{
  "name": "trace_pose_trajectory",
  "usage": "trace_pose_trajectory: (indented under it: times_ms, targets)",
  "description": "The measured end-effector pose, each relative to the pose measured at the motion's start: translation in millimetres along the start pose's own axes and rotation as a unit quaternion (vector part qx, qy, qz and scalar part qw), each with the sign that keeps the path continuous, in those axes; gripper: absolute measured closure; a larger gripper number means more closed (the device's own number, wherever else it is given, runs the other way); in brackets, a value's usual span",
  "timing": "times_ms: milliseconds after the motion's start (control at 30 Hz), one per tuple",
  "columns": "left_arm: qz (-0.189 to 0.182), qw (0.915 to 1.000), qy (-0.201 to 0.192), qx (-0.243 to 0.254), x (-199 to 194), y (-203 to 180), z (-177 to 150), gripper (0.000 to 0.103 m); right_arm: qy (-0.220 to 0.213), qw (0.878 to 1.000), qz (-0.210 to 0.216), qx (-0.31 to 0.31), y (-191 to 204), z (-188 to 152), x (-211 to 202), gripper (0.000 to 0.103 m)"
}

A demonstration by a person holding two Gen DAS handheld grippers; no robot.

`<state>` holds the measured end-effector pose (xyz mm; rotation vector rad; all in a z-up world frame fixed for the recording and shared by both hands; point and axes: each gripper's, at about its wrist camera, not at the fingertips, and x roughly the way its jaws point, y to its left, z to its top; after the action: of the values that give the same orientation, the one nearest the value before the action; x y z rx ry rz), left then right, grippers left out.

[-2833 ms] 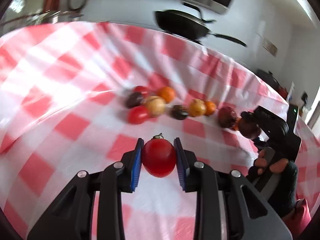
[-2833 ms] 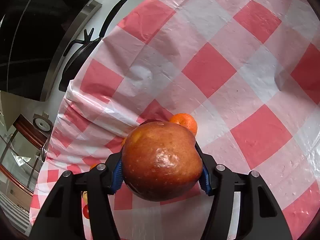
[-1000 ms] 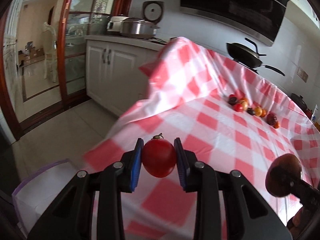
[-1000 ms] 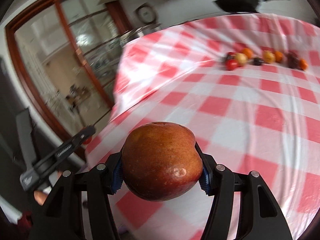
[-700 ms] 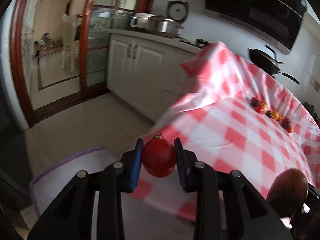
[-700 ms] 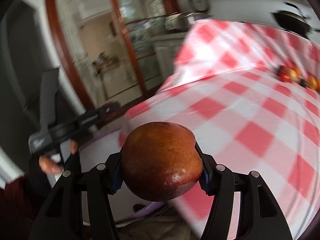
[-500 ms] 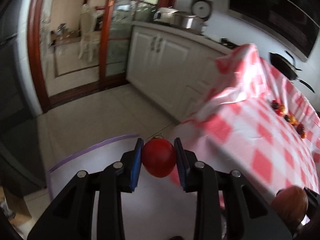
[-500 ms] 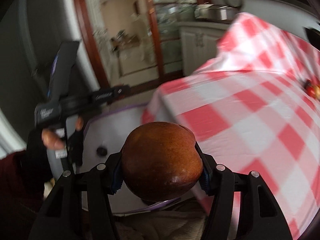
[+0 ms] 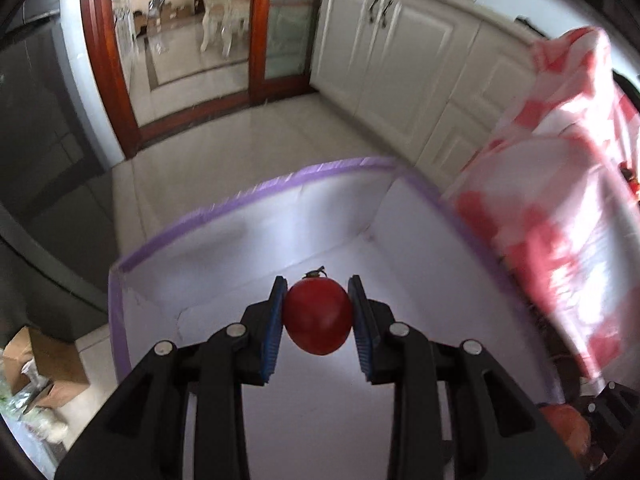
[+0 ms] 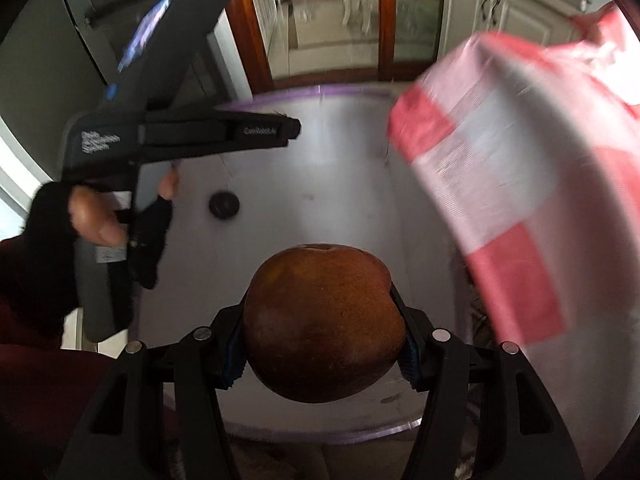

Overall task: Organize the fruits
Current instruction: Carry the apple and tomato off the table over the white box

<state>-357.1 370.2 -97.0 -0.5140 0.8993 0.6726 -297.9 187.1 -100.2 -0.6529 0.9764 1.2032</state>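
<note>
My left gripper (image 9: 318, 314) is shut on a red tomato (image 9: 318, 320) and holds it over a white box with a purple rim (image 9: 248, 194) that stands on the floor beside the table. My right gripper (image 10: 322, 340) is shut on a large red-brown apple (image 10: 322, 322), also above the box (image 10: 340, 160). One small dark fruit (image 10: 224, 205) lies on the box floor. The left gripper (image 10: 294, 128) shows side-on in the right wrist view, left of the apple. The apple also shows at the lower right of the left wrist view (image 9: 566, 426).
The red-and-white checked tablecloth (image 9: 560, 200) hangs down at the box's right side (image 10: 520, 184). White kitchen cabinets (image 9: 400, 52) and a wood-framed glass door (image 9: 180, 40) stand beyond. Cardboard boxes (image 9: 44, 364) sit on the floor at left.
Both grippers have swung away from the table and down to the left, each keeping its fruit. They now hang over the white box.
</note>
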Motion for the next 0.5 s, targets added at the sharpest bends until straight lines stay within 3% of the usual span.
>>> trace_pose_trajectory:
  times_ms: [233, 367, 500]
  targets:
    - [0.028, 0.9963, 0.076, 0.030, 43.8, -6.2, -9.7, 0.071, 0.105, 0.994, -0.018, -0.011, 9.3, 1.6, 54.0, 0.044]
    - [0.047, 0.9916, 0.102, 0.064, 62.6, -17.9, -18.1, 0.071, 0.138, 0.990, -0.022, -0.032, 13.4, 3.7, 69.0, 0.044]
    - [0.046, 0.9893, 0.121, 0.067, 74.1, -23.8, -23.9, 0.071, 0.157, 0.986, -0.024, -0.045, 18.9, 2.0, 76.7, 0.044]
